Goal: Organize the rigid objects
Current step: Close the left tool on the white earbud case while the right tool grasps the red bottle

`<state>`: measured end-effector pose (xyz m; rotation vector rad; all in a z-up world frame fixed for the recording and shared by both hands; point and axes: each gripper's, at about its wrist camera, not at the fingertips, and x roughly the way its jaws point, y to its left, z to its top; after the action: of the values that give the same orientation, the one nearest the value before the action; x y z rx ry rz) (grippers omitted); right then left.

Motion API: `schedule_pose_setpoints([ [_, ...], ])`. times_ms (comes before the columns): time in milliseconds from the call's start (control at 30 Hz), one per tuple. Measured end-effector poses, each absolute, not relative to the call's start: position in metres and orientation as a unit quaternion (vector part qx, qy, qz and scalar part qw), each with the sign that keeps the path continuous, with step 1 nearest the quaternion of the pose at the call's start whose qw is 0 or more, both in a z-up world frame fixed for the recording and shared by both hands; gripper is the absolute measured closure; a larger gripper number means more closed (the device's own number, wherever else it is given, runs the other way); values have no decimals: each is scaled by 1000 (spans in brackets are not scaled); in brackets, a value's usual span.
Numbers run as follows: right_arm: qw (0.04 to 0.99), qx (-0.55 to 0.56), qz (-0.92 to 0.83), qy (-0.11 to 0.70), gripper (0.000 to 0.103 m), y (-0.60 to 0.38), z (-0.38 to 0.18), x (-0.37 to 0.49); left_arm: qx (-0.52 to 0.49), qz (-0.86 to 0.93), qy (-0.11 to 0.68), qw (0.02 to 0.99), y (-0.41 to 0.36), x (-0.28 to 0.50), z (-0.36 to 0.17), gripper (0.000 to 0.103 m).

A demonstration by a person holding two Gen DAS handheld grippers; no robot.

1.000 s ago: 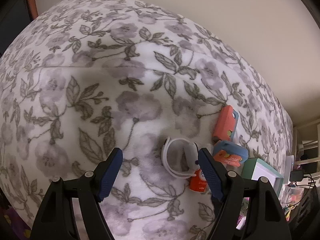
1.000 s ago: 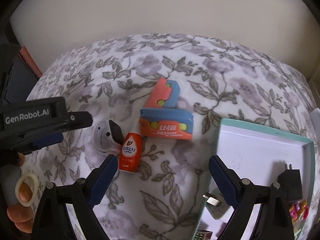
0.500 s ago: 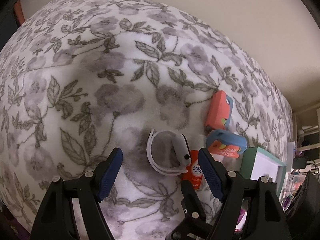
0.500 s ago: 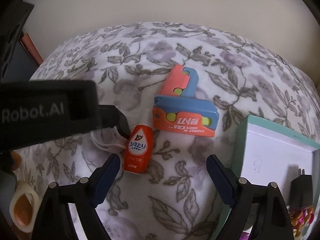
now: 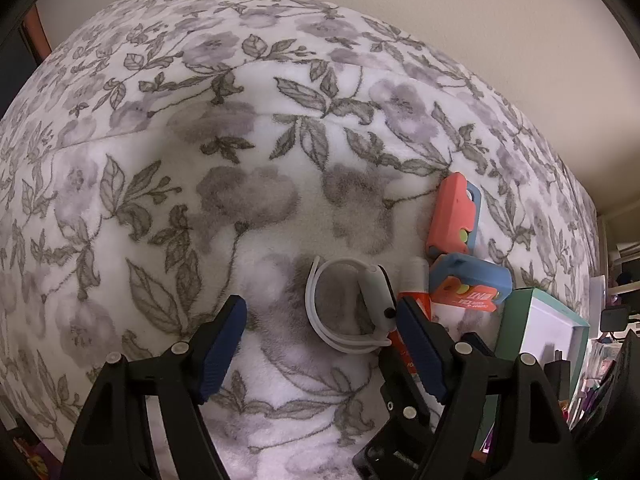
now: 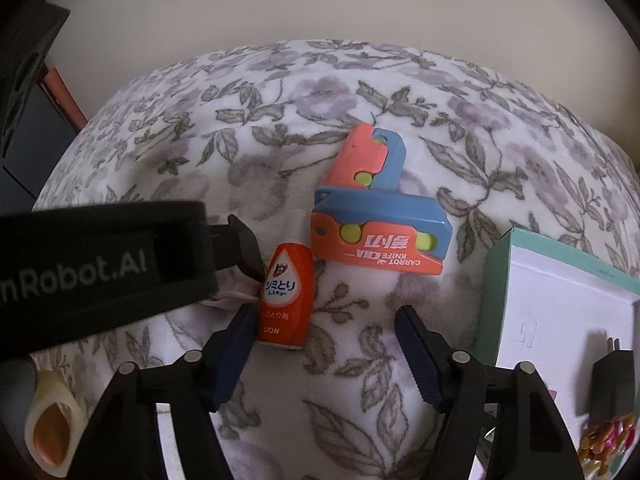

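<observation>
A white watch with a looped band (image 5: 348, 308) lies on the floral blanket (image 5: 200, 160). It sits between the fingers of my left gripper (image 5: 320, 344), close to the right one and untouched; that gripper is open. A small orange bottle (image 6: 286, 300) stands just inside the left finger (image 6: 236, 356) of my right gripper (image 6: 328, 356). Its jaws are closing, and the right pad is still well clear of the bottle. Two orange-and-blue toy knives (image 6: 380, 240) (image 6: 368, 156) lie beyond the bottle.
A teal box (image 6: 496, 280) with a white inside stands at the right and holds a black plug (image 6: 612, 384) and a pink trinket. The left tool's black housing (image 6: 100, 272) fills the left of the right wrist view. A tape roll (image 6: 48, 432) shows at lower left.
The right gripper's jaws have narrowed, and it has come lower and nearer to the orange bottle. One of its fingers now shows in the left wrist view. The left gripper has hardly moved.
</observation>
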<state>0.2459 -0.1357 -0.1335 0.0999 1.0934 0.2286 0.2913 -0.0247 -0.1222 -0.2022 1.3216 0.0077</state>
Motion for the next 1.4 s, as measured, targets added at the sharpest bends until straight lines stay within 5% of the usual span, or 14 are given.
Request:
schedule_pose_setpoints([
  [1167,861,69,118,490,60,-130,-133,257,-132,1,617,776,-23,296,-128,26],
  [1400,862,77,110,490,72,-134,-133,256,-131,-5,616,777,-25,296,-128,31],
])
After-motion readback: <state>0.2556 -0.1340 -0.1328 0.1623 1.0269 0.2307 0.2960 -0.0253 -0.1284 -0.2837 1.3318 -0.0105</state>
